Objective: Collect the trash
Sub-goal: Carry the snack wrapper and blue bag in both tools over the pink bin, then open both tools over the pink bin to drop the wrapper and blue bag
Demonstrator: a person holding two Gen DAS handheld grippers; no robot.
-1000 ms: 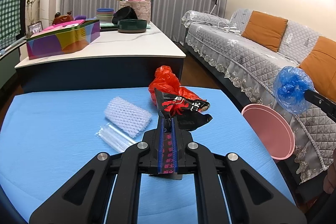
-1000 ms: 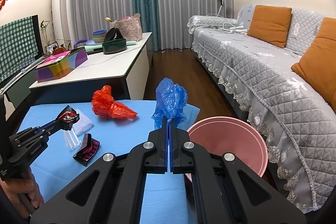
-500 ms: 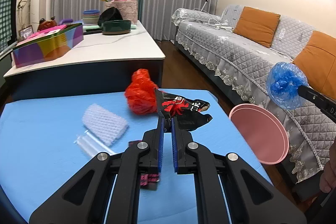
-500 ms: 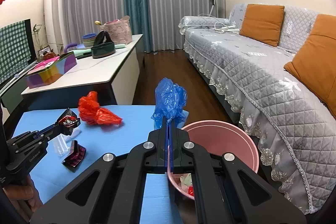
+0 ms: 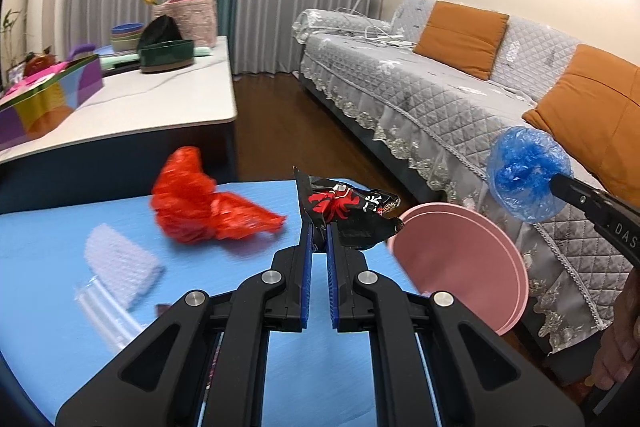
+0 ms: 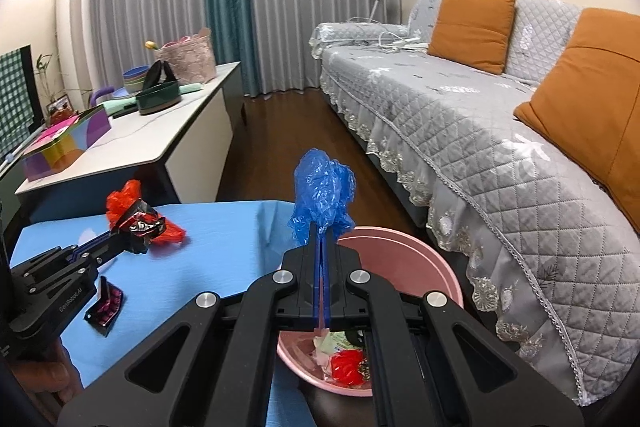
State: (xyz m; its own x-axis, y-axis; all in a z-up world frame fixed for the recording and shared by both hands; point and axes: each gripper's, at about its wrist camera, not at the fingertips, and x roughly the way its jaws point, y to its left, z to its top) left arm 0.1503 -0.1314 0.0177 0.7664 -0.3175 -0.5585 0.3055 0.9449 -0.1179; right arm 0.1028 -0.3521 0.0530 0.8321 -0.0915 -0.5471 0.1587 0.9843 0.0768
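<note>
My left gripper (image 5: 318, 229) is shut on a black and red snack wrapper (image 5: 348, 209), held above the blue table (image 5: 48, 223) near its right edge; the same wrapper (image 6: 140, 221) shows in the right wrist view. A crumpled blue plastic bag (image 6: 322, 195) is pinched in my shut right gripper (image 6: 322, 233), above the near rim of the pink bin (image 6: 404, 255). The bin (image 5: 460, 263) stands on the floor beside the table and holds some trash. On the table lie a red plastic bag (image 5: 200, 207), white foam netting (image 5: 120, 259), clear plastic sleeves (image 5: 102, 307) and a small dark pack (image 6: 105, 307).
A grey quilted sofa (image 6: 500, 131) with orange cushions (image 6: 472, 31) runs along the right. A white counter (image 5: 132, 107) behind the table carries a colourful box (image 5: 44, 99), bowls and a basket. Dark wood floor (image 6: 288, 135) lies between them. A hand (image 6: 40, 375) grips the left tool.
Both grippers have carried their trash to the right, toward the pink bin. The blue bag now hangs over the bin's near rim, and the bin's inside has come into view.
</note>
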